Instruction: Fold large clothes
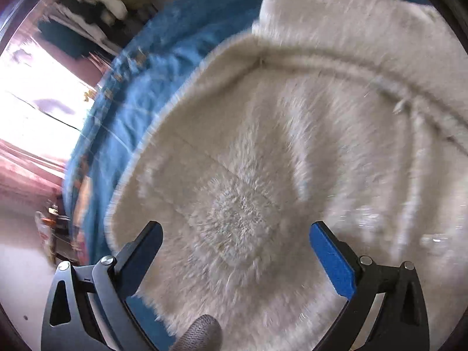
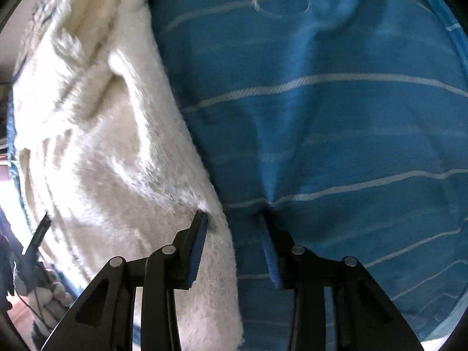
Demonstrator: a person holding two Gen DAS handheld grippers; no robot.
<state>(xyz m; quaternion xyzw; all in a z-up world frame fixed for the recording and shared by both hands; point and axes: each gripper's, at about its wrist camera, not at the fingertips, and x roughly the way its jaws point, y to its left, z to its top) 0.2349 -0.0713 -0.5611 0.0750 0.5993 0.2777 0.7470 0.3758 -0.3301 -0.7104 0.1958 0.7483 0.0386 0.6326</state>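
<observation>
Careful: right gripper straddles fleece edge, sheet bunching in too (could grab both); left gripper gapes, empty.

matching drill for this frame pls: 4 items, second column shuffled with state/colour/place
Column 1
1. left gripper
2. right gripper
3. fluffy garment
4. bedspread

Column 2
A. blue with thin white stripes
B. fingers spread wide, over the middle of the pile
C. cream, spread on top of the blue cloth
D. fingers straddling the garment's edge, one on fur, one on the blue cloth

Pairs: 1-B, 2-D, 3-C, 4-A
</observation>
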